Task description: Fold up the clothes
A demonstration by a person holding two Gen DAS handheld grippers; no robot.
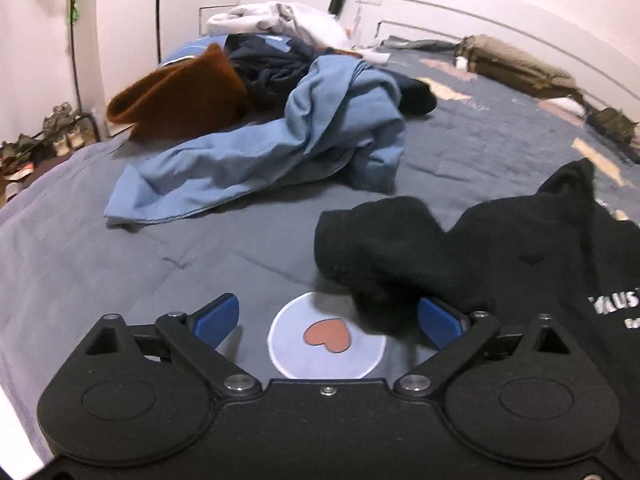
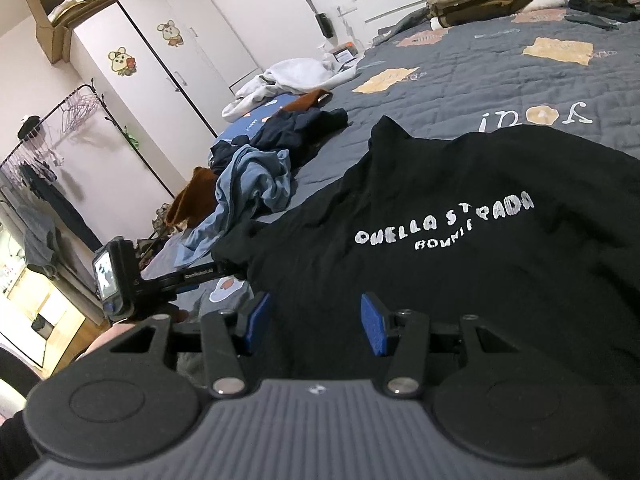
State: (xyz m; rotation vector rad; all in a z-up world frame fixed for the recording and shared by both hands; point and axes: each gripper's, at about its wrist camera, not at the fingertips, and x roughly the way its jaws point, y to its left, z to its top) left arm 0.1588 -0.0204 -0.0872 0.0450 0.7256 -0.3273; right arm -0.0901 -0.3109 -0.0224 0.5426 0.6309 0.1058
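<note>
Left tongs (image 1: 328,318) are pitched downward, jaws spread wide, blue pads (image 1: 216,316) well apart; a black fold is seen drooping against the right-hand pad, unclamped. Right tongs (image 2: 314,326) are angled down, jaws set about halfway, with black cloth lying between the pads (image 2: 374,326); whether it is pinched cannot be told. A hand (image 2: 106,340) is glimpsed at the lower left of the right wrist view.

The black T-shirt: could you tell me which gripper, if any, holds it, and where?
The left gripper holds nothing; its jaws stand wide by the sleeve of the black T-shirt. Whether the right gripper grips the cloth between its pads cannot be told.
</note>
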